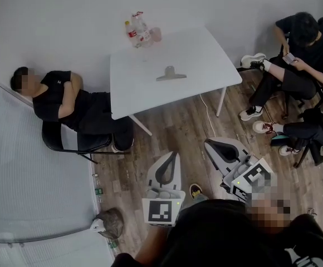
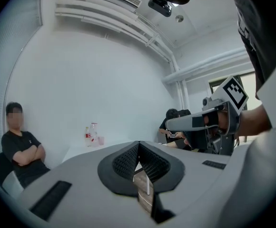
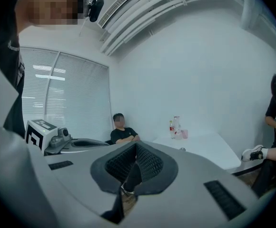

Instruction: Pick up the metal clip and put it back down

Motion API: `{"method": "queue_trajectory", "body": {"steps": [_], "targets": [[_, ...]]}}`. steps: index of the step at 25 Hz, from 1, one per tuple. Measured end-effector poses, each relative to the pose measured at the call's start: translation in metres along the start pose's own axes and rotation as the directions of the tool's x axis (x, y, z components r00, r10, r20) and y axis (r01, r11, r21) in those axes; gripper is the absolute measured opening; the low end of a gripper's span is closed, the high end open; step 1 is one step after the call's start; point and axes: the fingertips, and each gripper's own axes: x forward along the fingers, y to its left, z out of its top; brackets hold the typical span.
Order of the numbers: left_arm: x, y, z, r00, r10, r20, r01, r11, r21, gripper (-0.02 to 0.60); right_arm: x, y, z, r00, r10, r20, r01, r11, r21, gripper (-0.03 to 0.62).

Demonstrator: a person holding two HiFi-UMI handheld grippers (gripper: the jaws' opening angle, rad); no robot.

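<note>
The metal clip (image 1: 171,73) lies flat near the middle of the white table (image 1: 200,54), well ahead of both grippers. My left gripper (image 1: 176,153) and right gripper (image 1: 207,142) hover over the wooden floor short of the table, side by side, and both point toward it. In the left gripper view the left gripper (image 2: 138,142) has its pads met at the tips with nothing between them. The right gripper (image 3: 136,145) looks the same in its own view, shut and empty. A small grey object (image 3: 182,149) on the table (image 3: 209,144) may be the clip.
Two bottles (image 1: 138,31) and a pink cup (image 1: 156,34) stand at the table's far edge. One person (image 1: 61,102) sits on a black chair left of the table. Other seated people (image 1: 301,54) are at the right. A white cable (image 1: 209,115) runs across the floor.
</note>
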Motion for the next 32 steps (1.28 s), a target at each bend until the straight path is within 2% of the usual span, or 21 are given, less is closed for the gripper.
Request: {"method": "queue_trajectory", "body": {"steps": [3, 6, 13, 21, 32], "targets": [[0.001, 0.013, -0.002, 0.999, -0.023, 0.022, 0.025, 0.997, -0.07, 0.021, 0.014, 0.001, -0.001, 1.0, 0.0, 0.002, 0.0, 1.0, 0.002, 0.018], [-0.001, 0.023, -0.004, 0.998, -0.044, 0.033, 0.047, 0.995, -0.084, 0.021, 0.022, 0.003, -0.003, 1.0, -0.003, -0.002, 0.003, 1.0, 0.008, 0.018], [0.0, 0.036, -0.009, 1.0, -0.027, 0.008, 0.027, 0.998, -0.059, 0.021, 0.03, 0.002, -0.006, 1.0, -0.013, -0.005, 0.013, 0.999, 0.032, 0.018], [0.001, 0.044, -0.012, 1.0, -0.003, -0.004, 0.003, 0.997, -0.074, 0.021, 0.033, -0.001, -0.009, 1.0, -0.023, -0.01, 0.024, 0.999, 0.035, 0.018], [0.004, 0.062, -0.012, 1.0, 0.024, -0.006, -0.024, 0.998, -0.055, 0.021, 0.052, -0.002, -0.009, 1.0, 0.001, -0.012, -0.001, 1.0, 0.021, 0.018]]}}
